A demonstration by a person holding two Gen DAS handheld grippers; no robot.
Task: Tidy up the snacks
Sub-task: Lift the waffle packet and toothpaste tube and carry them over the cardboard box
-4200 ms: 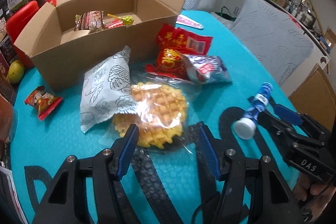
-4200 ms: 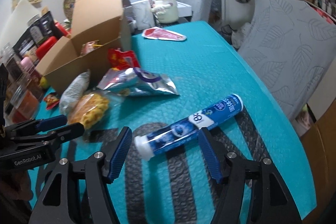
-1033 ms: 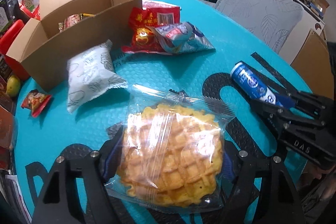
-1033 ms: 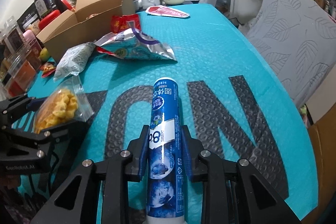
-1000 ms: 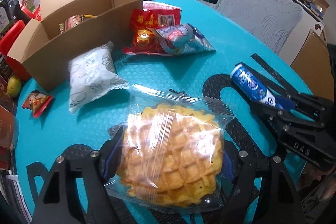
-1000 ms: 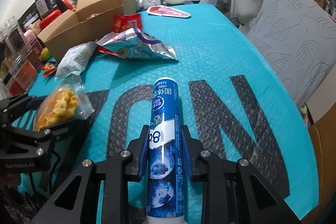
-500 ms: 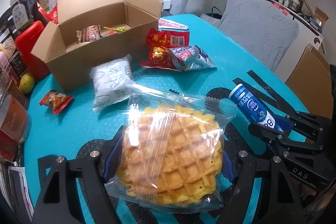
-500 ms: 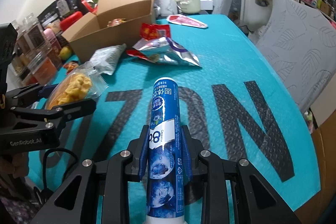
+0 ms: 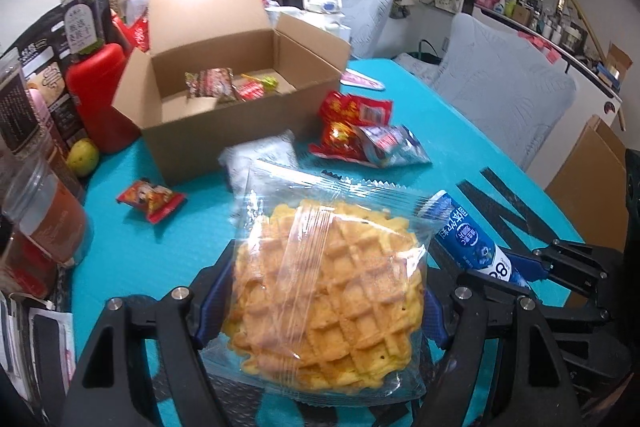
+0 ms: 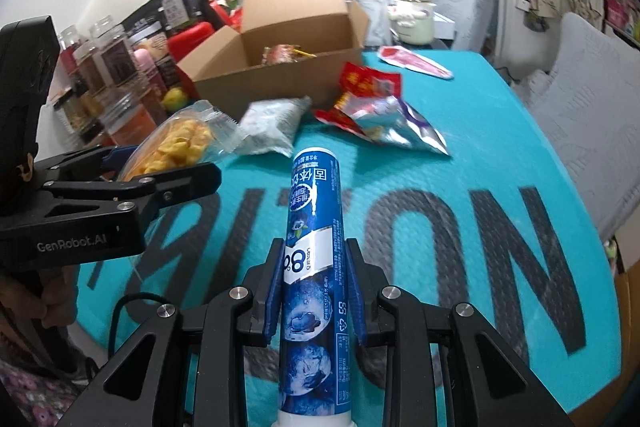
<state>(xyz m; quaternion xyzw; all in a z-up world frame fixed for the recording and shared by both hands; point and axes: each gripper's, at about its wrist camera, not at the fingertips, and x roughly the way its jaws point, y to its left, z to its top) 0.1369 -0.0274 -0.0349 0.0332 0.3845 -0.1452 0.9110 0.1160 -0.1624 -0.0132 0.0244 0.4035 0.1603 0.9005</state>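
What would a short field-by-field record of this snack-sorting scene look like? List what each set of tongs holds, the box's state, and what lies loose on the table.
left tongs: shut on the bagged waffle, lifted off the table
right tongs: shut on the blue tube
cardboard box: open, a few wrapped snacks inside
teal table mat: white pouch, red and silver packets, small red packet lying loose
beside box: red container, yellow-green fruit

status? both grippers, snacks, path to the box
Left gripper shut on waffle pack. Right gripper shut on blue tube. Cardboard box open. White pouch and red packets lie before it.
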